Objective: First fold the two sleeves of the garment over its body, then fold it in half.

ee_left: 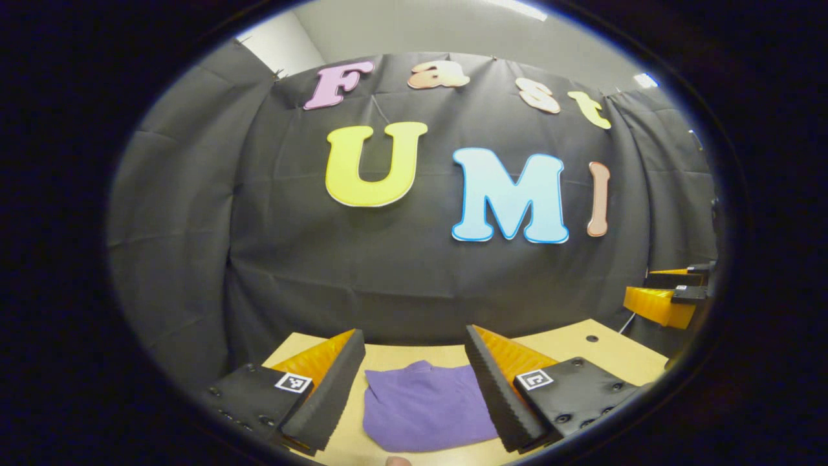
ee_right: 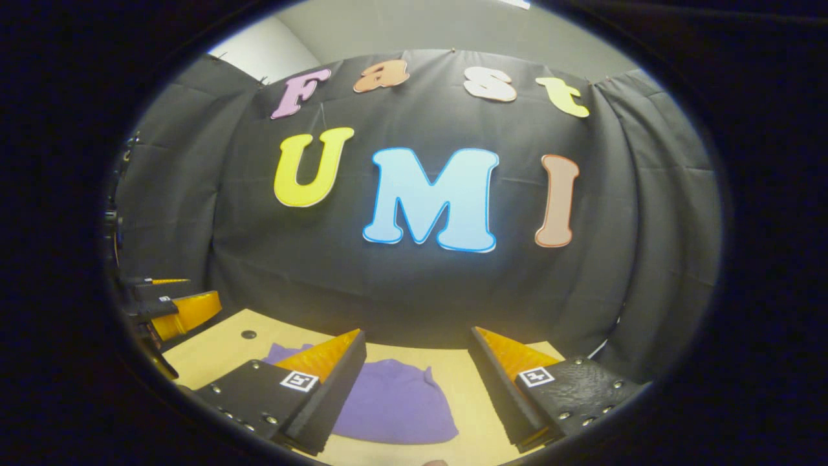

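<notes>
A purple garment (ee_left: 424, 408) lies folded into a compact bundle on the light wooden table (ee_left: 614, 353). In the left gripper view my left gripper (ee_left: 414, 343) hangs above it, open, its orange-and-black fingers (ee_left: 501, 388) framing the cloth without touching it. The other gripper (ee_left: 669, 294) shows at the far right edge. In the right gripper view the same garment (ee_right: 394, 404) sits below and left of centre, partly behind the left finger (ee_right: 323, 391). My right gripper (ee_right: 417, 340) is open and empty above the table. The left gripper (ee_right: 171, 307) appears at the far left.
The black cloth wall stands just behind the table's far edge (ee_left: 414, 349). A small dark hole (ee_right: 248, 334) marks the tabletop near its left corner, seen as a hole (ee_left: 592, 338) in the left gripper view too. Bare wood (ee_right: 469, 401) lies right of the garment.
</notes>
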The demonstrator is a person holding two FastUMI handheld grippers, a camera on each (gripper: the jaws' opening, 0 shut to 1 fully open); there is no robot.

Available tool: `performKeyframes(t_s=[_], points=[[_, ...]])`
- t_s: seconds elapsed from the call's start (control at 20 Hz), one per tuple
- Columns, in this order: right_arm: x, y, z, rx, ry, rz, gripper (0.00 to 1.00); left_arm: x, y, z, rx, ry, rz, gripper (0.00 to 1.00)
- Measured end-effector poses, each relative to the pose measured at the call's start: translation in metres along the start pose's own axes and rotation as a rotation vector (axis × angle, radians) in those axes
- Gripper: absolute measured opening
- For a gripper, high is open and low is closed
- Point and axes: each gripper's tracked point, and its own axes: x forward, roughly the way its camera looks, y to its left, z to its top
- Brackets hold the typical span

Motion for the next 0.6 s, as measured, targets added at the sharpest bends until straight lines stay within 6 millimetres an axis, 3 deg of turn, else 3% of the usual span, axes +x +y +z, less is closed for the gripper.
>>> performKeyframes(t_s=[0.05, 0.1, 0.35, 0.6], points=[[-0.008, 0.002, 0.002, -0.005, -0.009, -0.009, 0.96, -0.006, -0.001, 0.002, 0.007, -0.001, -0.004, 0.99], [-0.018, 0.002, 0.003, -0.009, -0.012, -0.019, 0.92, -0.013, -0.003, 0.003, 0.015, -0.01, -0.015, 0.99], [-0.058, 0.002, 0.002, 0.002, -0.003, -0.059, 0.96, -0.033, -0.016, 0.008, 0.061, -0.025, -0.053, 0.99], [-0.074, -0.007, 0.019, 0.013, -0.047, -0.093, 0.96, -0.039, -0.036, 0.007, 0.063, -0.051, -0.079, 0.99]])
